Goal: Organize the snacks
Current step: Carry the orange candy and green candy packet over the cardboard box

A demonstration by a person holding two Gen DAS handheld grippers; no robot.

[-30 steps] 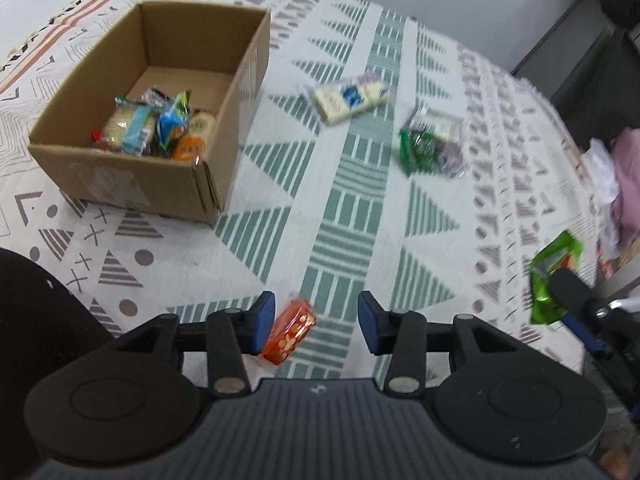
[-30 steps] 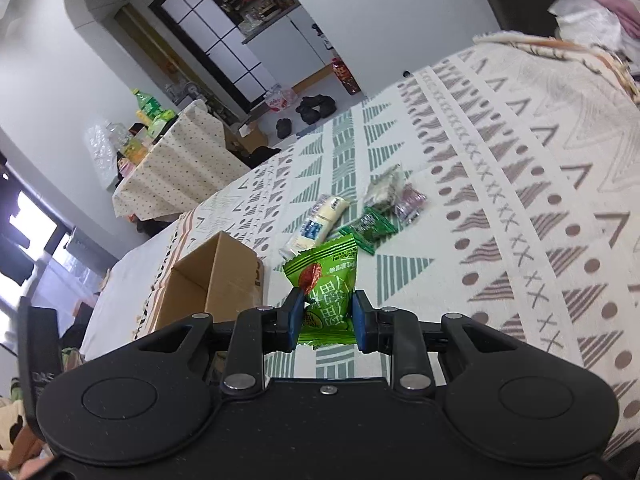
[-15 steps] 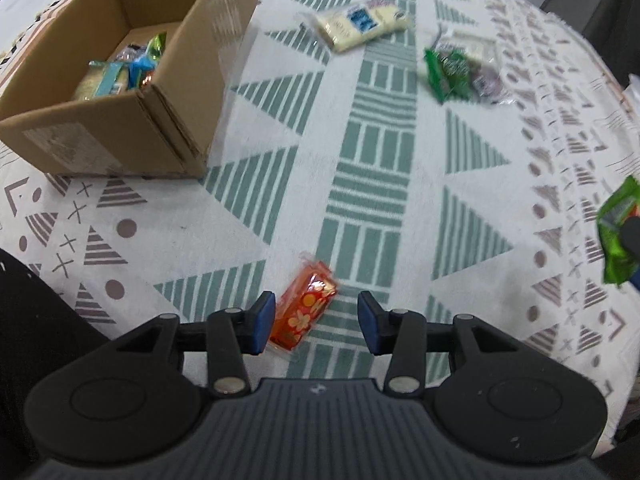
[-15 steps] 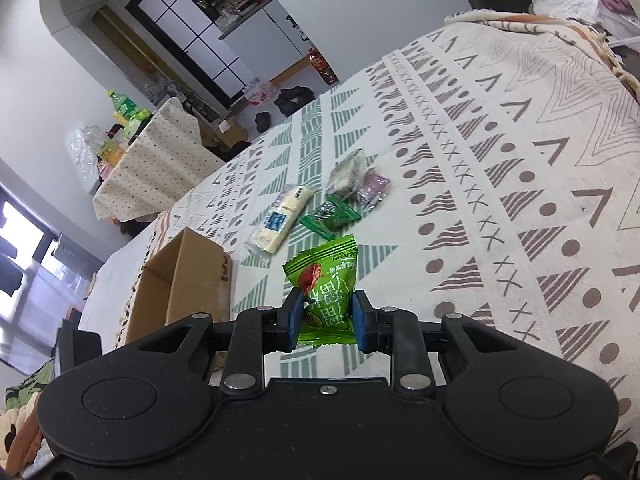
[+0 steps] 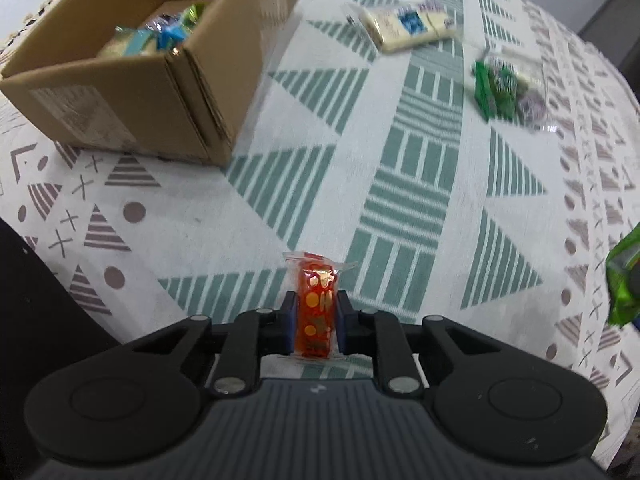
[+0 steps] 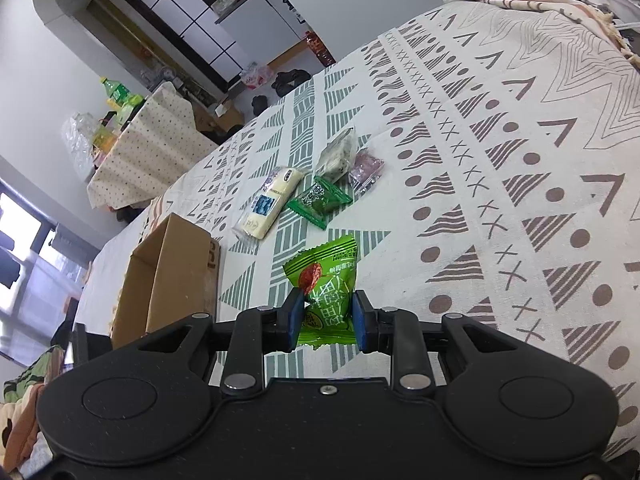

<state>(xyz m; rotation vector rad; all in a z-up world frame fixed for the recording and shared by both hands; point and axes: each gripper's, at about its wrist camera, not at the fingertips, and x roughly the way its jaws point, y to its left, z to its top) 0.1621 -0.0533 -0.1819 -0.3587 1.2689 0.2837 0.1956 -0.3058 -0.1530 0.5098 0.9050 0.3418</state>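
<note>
Left wrist: fingers [image 5: 285, 326] just closed on orange candy [image 5: 316, 310].

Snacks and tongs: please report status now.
Left tongs just closed on orange candy, on the cloth. Right tongs shut on green packet. Box ahead left, path clear. Other snacks loose on cloth.

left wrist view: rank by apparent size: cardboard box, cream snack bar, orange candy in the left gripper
1. cardboard box, largest by far.
2. cream snack bar.
3. orange candy, pinched in the left gripper.
The last two look close, and the candy sits much nearer the camera, so their order is unsure.
</note>
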